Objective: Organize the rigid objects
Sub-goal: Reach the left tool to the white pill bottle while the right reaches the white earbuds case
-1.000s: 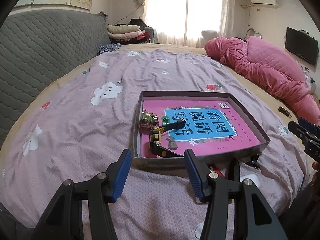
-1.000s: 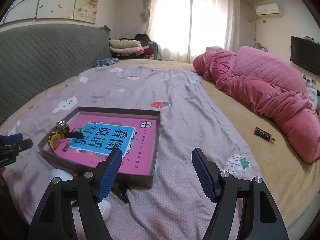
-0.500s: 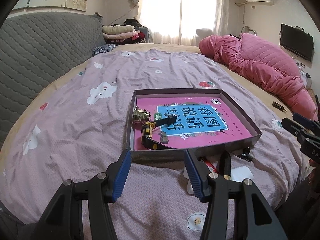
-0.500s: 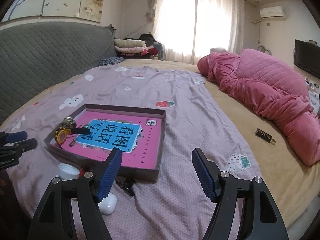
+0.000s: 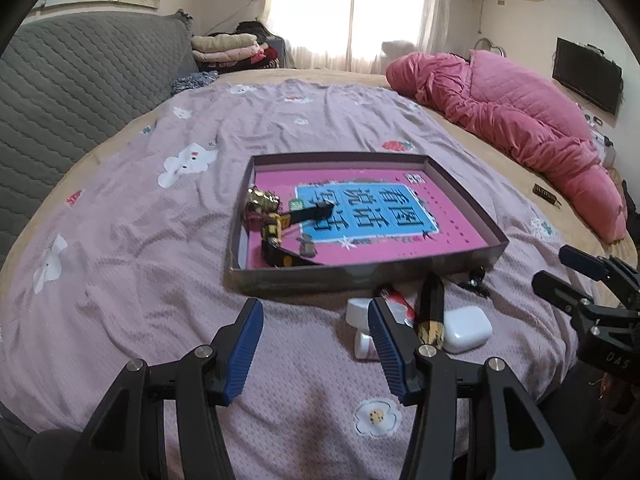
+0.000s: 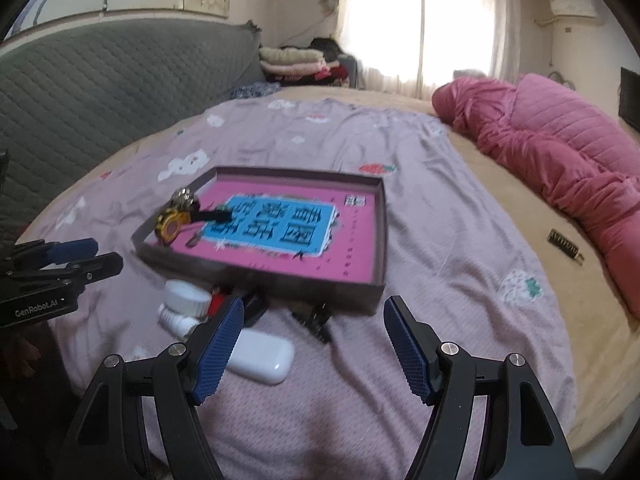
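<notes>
A shallow dark box (image 5: 360,280) (image 6: 260,280) with a pink and blue book cover inside lies on the bed. In its left end sit a gold trinket (image 5: 260,199), a yellow tape measure (image 5: 274,226) (image 6: 171,224) and a black strap (image 5: 310,211). In front of the box lie a white case (image 5: 466,328) (image 6: 260,356), a white jar (image 5: 358,312) (image 6: 186,298), a dark stick-like object (image 5: 431,304), a red-and-white tube (image 5: 396,298) and a black clip (image 5: 474,280) (image 6: 318,320). My left gripper (image 5: 316,344) hovers open before the box. My right gripper (image 6: 314,346) is open above the case and clip.
A lilac printed sheet (image 5: 160,240) covers the bed. A pink quilt (image 5: 520,120) is heaped at the right. A small dark rectangular item (image 6: 564,242) lies on the tan cover. A grey padded headboard (image 5: 80,80) stands at the left, folded clothes (image 5: 228,50) at the back.
Both views have pulled back from the box, bringing the items in front of it into sight. The right gripper has shifted left and a little lower. Jaws unchanged.
</notes>
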`<state>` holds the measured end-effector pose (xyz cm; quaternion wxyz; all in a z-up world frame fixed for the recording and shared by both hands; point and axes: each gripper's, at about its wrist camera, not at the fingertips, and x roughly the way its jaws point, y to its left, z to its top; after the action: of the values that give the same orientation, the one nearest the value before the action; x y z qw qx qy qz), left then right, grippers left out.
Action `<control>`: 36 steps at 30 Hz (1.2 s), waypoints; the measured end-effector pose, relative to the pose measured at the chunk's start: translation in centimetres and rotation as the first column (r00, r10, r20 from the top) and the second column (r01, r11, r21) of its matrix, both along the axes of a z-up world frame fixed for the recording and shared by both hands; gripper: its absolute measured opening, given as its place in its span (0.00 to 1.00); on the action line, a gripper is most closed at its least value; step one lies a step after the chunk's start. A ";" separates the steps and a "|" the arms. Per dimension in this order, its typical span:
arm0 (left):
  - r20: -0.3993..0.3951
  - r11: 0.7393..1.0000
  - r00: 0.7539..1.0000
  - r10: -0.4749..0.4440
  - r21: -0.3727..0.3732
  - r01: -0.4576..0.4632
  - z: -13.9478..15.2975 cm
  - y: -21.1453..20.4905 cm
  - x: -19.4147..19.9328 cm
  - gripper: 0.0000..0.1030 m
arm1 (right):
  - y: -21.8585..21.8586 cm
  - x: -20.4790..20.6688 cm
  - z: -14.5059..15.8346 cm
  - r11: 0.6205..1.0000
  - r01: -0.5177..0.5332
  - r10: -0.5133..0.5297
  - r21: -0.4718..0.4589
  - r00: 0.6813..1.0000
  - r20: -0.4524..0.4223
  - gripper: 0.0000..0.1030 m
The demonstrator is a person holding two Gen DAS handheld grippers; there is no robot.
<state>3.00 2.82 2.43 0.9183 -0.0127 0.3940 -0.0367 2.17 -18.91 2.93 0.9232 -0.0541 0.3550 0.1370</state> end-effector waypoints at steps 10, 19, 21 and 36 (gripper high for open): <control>-0.062 0.997 0.995 -0.072 0.002 0.073 -1.4 -2.0 -0.5 0.53 | 0.6 -0.1 -1.7 1.000 -0.006 0.004 -0.020 0.996 -0.087 0.72; -0.136 0.994 0.985 -0.110 -0.021 0.108 -3.4 -3.1 -0.1 0.53 | 1.0 -0.2 -2.7 0.999 -0.028 0.024 -0.034 0.992 -0.123 0.72; -0.147 0.993 0.983 -0.114 -0.029 0.111 -3.8 -3.2 0.1 0.53 | 1.0 -0.1 -2.9 0.999 -0.032 0.026 -0.037 0.991 -0.133 0.72; -0.191 0.991 0.973 -0.129 -0.063 0.119 -5.7 -3.9 1.4 0.53 | 1.4 0.7 -4.9 0.999 -0.043 0.036 -0.026 0.976 -0.214 0.72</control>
<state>4.44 -1.06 -3.27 0.8708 -0.0153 0.4807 -0.1025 2.90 -17.53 -2.00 0.8760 -0.0603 0.4529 0.1547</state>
